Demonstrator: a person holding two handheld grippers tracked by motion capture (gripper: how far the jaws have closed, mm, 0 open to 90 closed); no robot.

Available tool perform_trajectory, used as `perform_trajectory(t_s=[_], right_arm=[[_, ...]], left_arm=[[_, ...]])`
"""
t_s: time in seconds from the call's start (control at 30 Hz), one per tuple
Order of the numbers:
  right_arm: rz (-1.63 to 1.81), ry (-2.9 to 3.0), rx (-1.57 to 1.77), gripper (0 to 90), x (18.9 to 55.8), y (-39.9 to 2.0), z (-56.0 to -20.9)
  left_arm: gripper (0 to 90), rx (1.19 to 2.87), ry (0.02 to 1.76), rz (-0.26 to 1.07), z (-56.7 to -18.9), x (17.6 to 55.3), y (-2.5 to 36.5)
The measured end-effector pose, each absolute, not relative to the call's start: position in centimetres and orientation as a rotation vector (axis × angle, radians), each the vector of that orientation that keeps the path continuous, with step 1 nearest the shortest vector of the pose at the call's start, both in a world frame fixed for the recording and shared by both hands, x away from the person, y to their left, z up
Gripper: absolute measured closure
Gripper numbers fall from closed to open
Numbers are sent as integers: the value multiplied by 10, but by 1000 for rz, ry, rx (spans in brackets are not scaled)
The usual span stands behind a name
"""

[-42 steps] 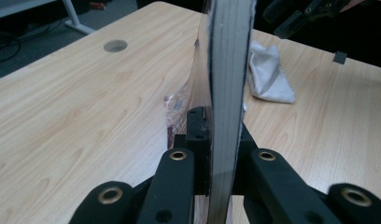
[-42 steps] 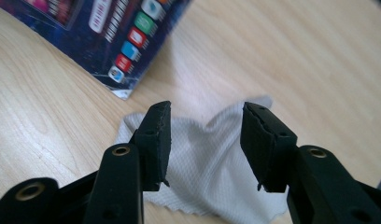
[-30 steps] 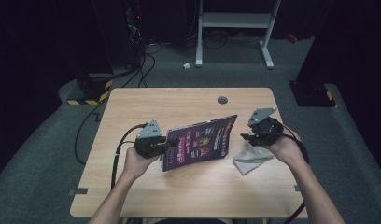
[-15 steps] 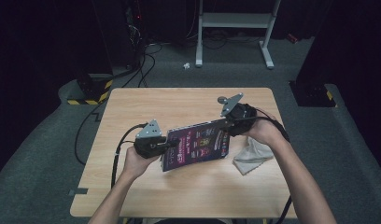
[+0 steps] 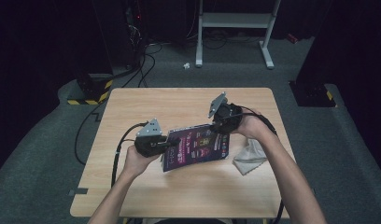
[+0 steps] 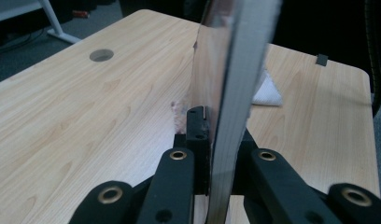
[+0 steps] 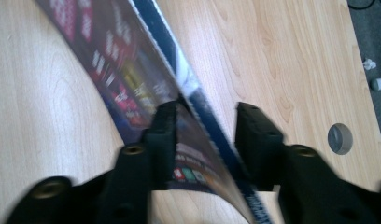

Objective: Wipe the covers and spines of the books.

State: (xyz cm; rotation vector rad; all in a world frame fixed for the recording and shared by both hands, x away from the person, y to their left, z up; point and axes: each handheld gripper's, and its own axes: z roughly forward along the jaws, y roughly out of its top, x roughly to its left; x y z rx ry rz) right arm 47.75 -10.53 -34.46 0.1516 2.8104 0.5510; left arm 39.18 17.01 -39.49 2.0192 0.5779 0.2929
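Dark room all round, grey carpet underfoot, and in the middle a pale wood-grain bench (image 5: 188, 186) with rounded corners and a round cable hole (image 6: 101, 55) near its far edge. A white metal frame (image 5: 235, 21) stands on the floor well behind it.

The left tongs (image 5: 172, 142) are pressed together on the near-left edge of a glossy booklet (image 5: 198, 145), thin, flat and rectangular, its dark cover busy with pink and purple print. In the left gripper view the booklet (image 6: 228, 93) rises edge-on between the black jaws, a slim grey-white stack of pages with a shiny face.

The right tongs (image 5: 221, 127) sit at the booklet's far-right corner, and their jaws have just been closing. In the right gripper view the cover sheet (image 7: 146, 102) curls up between the jaws against the left one, with a clear gap to the right one, so no pinch there yet.

The booklet's long axis runs from the left tongs across to the right tongs, the far corner tilted up off the wood. Just beyond the right tongs, on the person's right, lies a crumpled grey cloth (image 5: 249, 156), soft and creased. Bare bench stretches ahead of both tongs and towards the near edge.
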Motion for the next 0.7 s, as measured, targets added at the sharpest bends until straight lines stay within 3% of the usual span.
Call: perform_trajectory(t_s=[0.1,0.33,0.7], right_arm=[[554,2807,111,738,473,-107,-345],[555,2850,96,790,470,-109,-344],[622,2878,129,834,464,-109,-334]], left_arm=[[833,2008,609,264,-397,399,176],[773,2003,685,244,-398,408,179],[470,1956,892,261,-400,415,192]])
